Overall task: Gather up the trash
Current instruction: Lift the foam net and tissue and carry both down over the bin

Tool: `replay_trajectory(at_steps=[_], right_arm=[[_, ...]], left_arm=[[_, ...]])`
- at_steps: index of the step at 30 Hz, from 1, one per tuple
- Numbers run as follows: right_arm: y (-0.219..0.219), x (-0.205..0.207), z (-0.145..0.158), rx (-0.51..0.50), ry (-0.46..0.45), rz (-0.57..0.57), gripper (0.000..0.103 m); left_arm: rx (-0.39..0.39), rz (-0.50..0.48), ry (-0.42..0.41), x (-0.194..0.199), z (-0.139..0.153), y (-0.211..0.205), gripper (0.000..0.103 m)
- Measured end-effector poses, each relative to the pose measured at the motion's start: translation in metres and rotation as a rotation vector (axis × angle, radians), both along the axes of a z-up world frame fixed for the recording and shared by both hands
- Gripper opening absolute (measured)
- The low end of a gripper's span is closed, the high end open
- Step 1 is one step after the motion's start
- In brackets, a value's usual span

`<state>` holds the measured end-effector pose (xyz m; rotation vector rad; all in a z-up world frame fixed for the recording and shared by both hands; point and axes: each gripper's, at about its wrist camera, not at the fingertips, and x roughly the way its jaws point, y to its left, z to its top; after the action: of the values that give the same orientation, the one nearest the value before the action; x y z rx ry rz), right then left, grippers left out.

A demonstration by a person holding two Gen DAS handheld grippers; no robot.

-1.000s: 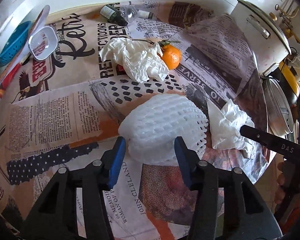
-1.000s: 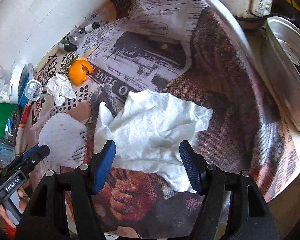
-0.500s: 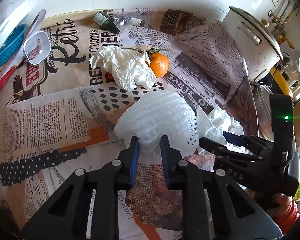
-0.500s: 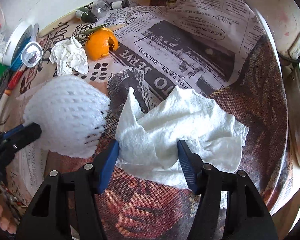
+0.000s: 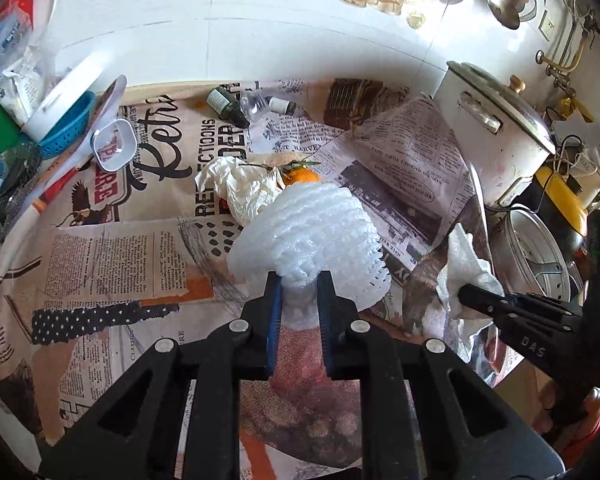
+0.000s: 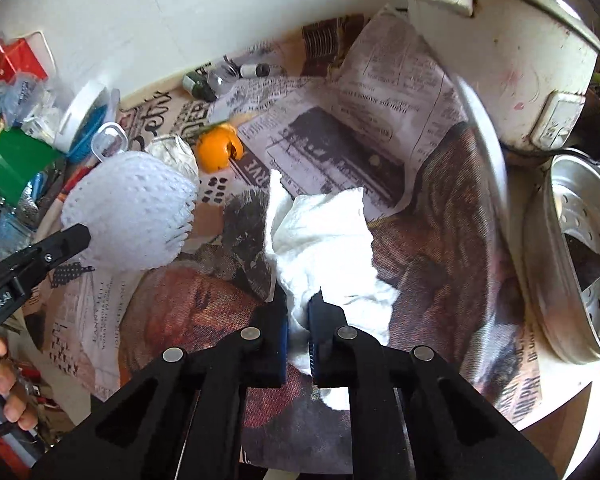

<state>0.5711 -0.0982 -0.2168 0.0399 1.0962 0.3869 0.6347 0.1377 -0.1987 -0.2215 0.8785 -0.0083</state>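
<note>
A white foam fruit net hangs lifted off the newspaper-print cloth. My left gripper pinches its near edge, jaws still closing on it. The right wrist view shows the same net at the left. A crumpled white paper towel is pinched at its near end by my right gripper, whose jaws are also closing on it. Behind the net lie another crumpled tissue and a mandarin with a leafy stem.
A white rice cooker stands at the right, a perforated metal steamer pot beside it. Small bottles lie by the back wall. A clear tub, a blue basket and clutter crowd the left edge.
Both grippers went from open around their items to pinched on them, then rose. The foam net and the paper towel came up off the cloth.
</note>
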Motion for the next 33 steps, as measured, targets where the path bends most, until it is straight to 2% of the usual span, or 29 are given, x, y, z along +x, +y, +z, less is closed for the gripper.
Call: replay_trajectory(at_steps=[7,12,17,24,33], right_arm=[[-0.026,-0.018,0.057,0.049,-0.146,0.068,0.007],[-0.030,-0.038,0.093,0.081,-0.229,0.100,0.007],[-0.026,-0.071,0.116,0.120,-0.290,0.109,0.007],[-0.009,-0.129,0.123,0.115,-0.324,0.078,0.007],[0.035,-0.229,0.112,0.126,-0.298,0.038,0.007]], left_arm=[[0.020,0.100,-0.114,-0.042,0.046,-0.024,0.016],[0.056,0.118,-0.176,-0.077,0.079,-0.035,0.016],[0.079,0.111,-0.226,-0.114,0.100,-0.037,0.016],[0.066,0.060,-0.250,-0.174,0.101,-0.018,0.016],[0.060,0.019,-0.212,-0.278,0.085,0.015,0.016]])
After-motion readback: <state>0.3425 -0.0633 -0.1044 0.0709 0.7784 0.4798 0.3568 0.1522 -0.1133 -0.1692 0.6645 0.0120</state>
